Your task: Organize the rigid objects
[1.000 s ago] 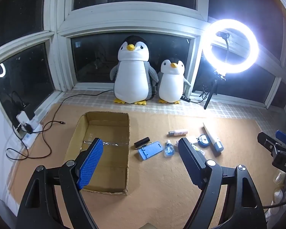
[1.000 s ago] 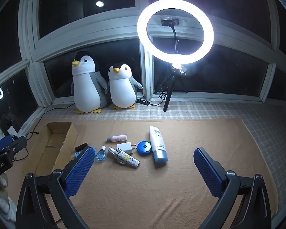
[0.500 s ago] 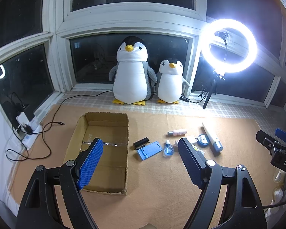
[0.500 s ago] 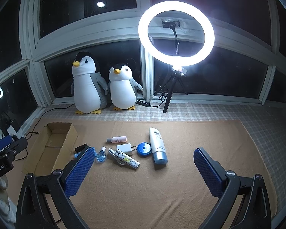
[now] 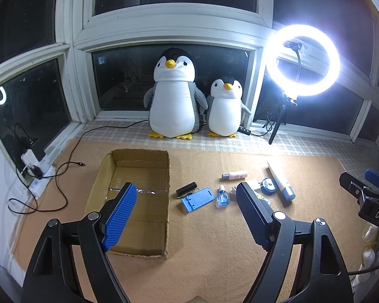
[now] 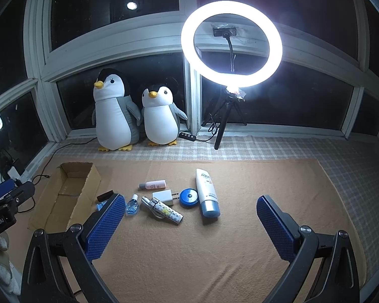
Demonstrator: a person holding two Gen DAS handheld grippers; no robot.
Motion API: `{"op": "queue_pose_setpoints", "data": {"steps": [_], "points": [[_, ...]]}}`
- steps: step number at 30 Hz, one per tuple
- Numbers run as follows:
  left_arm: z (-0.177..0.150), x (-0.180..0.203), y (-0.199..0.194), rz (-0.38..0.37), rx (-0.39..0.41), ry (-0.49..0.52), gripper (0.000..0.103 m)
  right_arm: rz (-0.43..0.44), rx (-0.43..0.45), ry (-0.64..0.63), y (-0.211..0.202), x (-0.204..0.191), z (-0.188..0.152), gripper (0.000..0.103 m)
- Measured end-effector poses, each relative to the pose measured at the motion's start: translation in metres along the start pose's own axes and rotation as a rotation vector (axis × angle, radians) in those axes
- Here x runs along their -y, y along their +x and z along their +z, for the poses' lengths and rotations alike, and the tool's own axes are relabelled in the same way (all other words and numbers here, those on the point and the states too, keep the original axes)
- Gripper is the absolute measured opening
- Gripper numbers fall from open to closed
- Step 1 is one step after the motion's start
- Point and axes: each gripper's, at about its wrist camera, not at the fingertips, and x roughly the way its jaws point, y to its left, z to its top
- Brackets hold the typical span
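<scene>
While both tongs [image 5: 187,210] [image 6: 189,223] gape empty: tan mat [image 6: 214,252], dark windows [image 5: 164,75], prob. night.

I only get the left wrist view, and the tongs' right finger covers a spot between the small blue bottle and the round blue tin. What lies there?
Observer: A white plug charger, prongs pointing at the round blue tin.
Operator: Anything else hidden there?
Observer: A patterned stick with a cable looped at it, lying nearer the camera than the charger.
Operator: Are the right tongs holding anything?
Observer: No. The right tongs are open, with nothing between the fingers.
</scene>
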Motion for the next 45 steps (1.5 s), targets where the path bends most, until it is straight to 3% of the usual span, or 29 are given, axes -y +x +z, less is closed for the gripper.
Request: {"op": "queue_pose_setpoints", "data": {"steps": [45], "points": [[0.0022,-0.0014,0.0013,0.000,0.001,0.001,0.081,-0.006,-0.005,-0.006,0.0017,-0.0020,-0.0006,0.103]]}}
